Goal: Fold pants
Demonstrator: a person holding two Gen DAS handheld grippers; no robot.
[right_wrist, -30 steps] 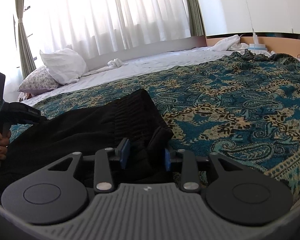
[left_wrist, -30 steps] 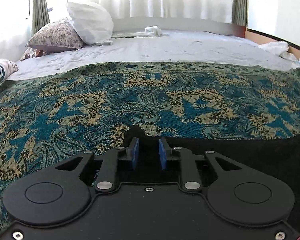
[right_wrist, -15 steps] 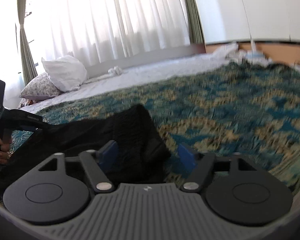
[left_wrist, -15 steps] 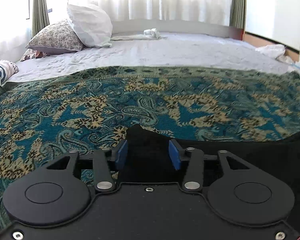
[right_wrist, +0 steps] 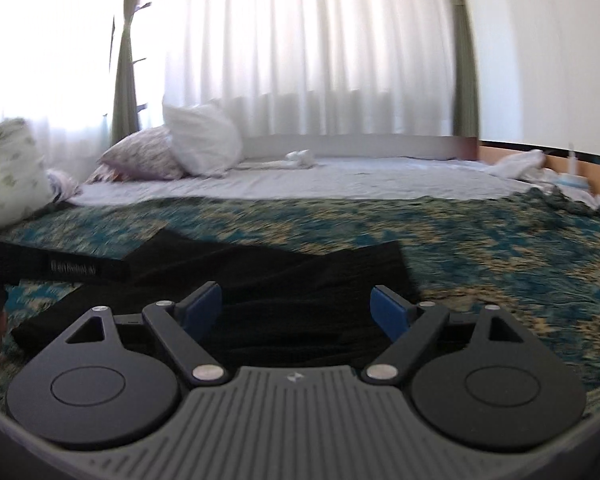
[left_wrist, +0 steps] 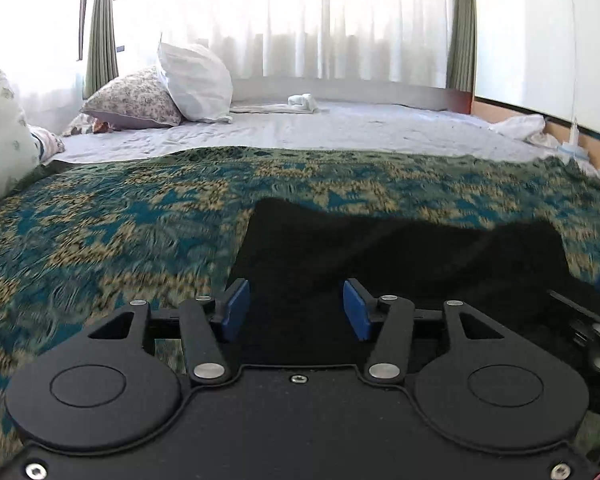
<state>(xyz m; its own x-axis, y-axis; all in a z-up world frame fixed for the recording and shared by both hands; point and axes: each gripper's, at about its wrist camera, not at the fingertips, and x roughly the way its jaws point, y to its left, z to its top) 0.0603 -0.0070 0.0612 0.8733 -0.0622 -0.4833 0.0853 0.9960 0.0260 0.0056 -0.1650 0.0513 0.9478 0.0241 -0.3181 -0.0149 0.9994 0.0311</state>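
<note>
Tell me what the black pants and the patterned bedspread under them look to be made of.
Black pants: soft matte cloth, probably a knit or fleece; they lie limp in loose folds with no sheen. The weave itself is too dark to read.

Patterned bedspread: apparently a woven textile in teal, tan and black, matte and slightly textured. Motion blur hides the detail here, so woven rather than printed is a guess.
</note>
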